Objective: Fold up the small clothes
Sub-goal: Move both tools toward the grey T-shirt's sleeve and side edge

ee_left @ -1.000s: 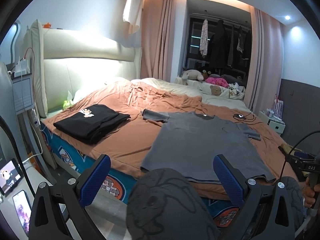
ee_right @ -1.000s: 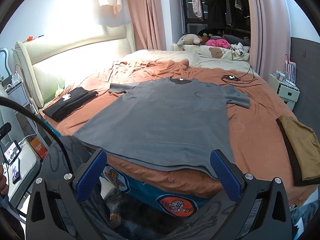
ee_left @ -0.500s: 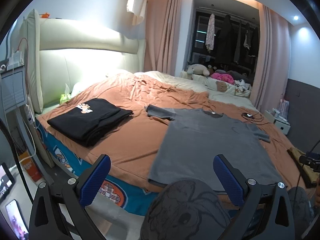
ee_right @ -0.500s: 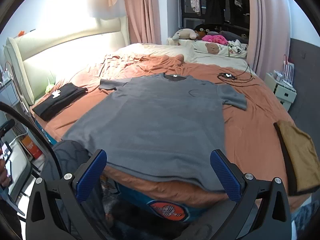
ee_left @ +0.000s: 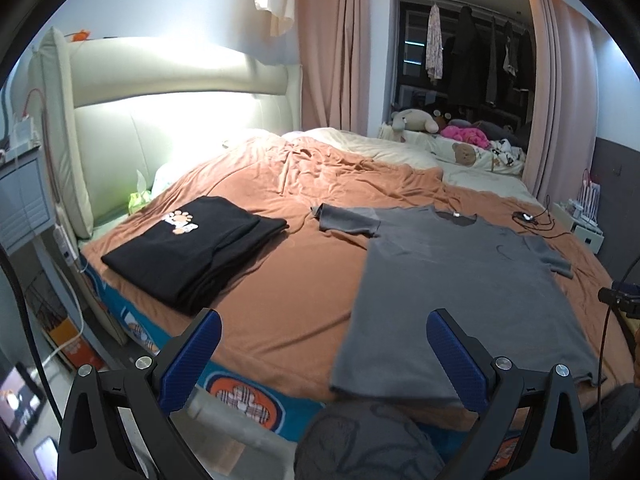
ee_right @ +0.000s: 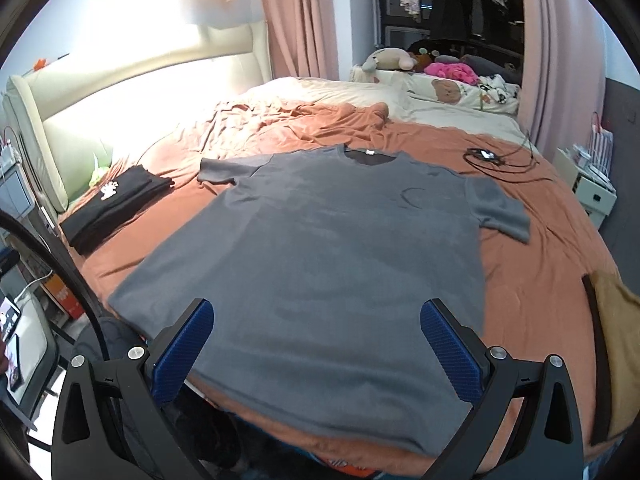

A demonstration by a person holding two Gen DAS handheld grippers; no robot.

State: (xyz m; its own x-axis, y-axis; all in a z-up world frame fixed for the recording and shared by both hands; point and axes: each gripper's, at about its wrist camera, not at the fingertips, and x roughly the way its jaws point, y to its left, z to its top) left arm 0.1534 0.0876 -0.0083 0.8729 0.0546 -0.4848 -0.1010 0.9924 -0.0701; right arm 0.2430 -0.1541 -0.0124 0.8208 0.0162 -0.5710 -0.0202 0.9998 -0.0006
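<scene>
While tongs (ee_right: 316, 344) gape, grey tee (ee_right: 328, 248) flat on bed (ee_right: 532, 292).

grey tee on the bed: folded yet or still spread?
Spread. The grey short-sleeved T-shirt lies flat on the orange bedspread, both sleeves out, collar away from the camera, hem at the near edge. No fold visible.

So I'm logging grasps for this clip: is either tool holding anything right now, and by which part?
Nothing is held. The left tool and the right tool are both open, short of the gray shirt lying flat.
</scene>
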